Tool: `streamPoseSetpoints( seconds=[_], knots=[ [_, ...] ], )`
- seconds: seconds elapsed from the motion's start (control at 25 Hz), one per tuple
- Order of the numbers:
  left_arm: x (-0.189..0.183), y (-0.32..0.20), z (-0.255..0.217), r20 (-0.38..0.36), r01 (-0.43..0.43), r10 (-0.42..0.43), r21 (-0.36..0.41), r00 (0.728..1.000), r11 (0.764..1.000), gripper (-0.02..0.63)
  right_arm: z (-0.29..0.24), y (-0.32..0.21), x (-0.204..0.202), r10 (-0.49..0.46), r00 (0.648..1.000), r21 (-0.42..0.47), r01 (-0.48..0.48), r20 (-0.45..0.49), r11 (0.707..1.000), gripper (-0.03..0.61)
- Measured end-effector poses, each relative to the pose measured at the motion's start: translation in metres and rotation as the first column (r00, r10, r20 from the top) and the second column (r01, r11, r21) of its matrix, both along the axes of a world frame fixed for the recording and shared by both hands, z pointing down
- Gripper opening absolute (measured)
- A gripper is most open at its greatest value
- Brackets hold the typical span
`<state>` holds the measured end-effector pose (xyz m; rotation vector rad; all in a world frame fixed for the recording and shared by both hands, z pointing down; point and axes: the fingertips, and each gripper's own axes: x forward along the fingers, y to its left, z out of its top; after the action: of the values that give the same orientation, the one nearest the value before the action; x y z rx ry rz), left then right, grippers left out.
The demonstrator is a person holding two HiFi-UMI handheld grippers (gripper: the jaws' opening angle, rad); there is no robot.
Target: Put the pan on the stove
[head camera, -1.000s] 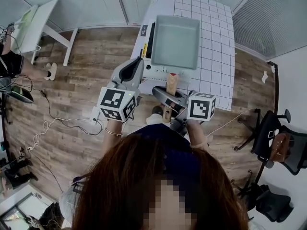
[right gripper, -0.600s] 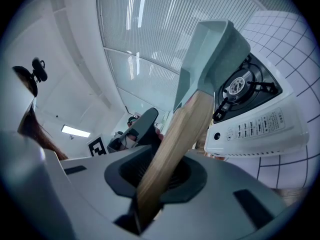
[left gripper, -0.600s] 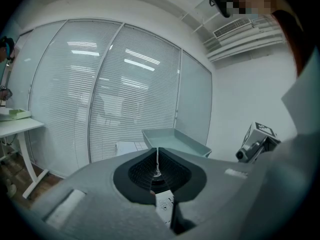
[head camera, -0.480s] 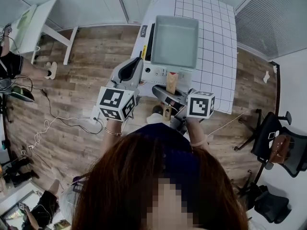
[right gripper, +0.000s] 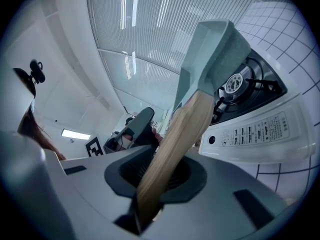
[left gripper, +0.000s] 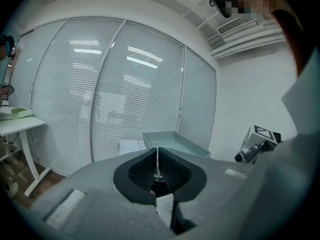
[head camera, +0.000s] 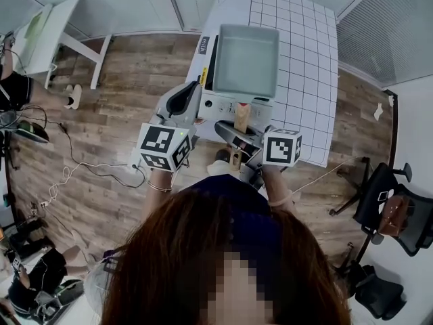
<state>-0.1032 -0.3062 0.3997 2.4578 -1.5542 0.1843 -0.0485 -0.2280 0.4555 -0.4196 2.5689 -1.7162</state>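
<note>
A square pale-teal pan (head camera: 245, 59) with a wooden handle (head camera: 241, 119) hangs over the white tabletop stove (head camera: 223, 104). My right gripper (head camera: 233, 130) is shut on that handle; in the right gripper view the handle (right gripper: 172, 149) runs up between the jaws to the pan (right gripper: 212, 49), just above the burner (right gripper: 234, 84). I cannot tell whether the pan touches the grate. My left gripper (head camera: 187, 100) is shut and empty, left of the stove. In the left gripper view the pan (left gripper: 172, 143) lies ahead and the right gripper (left gripper: 256, 143) shows at the right.
The stove stands at the near left corner of a white grid-marked table (head camera: 304, 80). Its control panel (right gripper: 262, 129) faces me. A white desk (head camera: 51, 29) stands far left, cables (head camera: 67, 175) trail on the wooden floor, and office chairs (head camera: 396, 205) stand at the right.
Both grippers have eased a little forward and down, taking the pan with them. The right gripper's hold on the handle is unchanged and the left stays shut.
</note>
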Motion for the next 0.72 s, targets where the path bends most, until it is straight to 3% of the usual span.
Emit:
streamPoseSetpoints(
  seconds=[0.72],
  knots=[
    [0.006, -0.019, 0.014, 0.014, 0.006, -0.005, -0.039, 1.000, 0.999, 0.020, 0.019, -0.021, 0.005, -0.008, 1.000, -0.039, 0.008, -0.005, 0.999, 0.078]
  ],
)
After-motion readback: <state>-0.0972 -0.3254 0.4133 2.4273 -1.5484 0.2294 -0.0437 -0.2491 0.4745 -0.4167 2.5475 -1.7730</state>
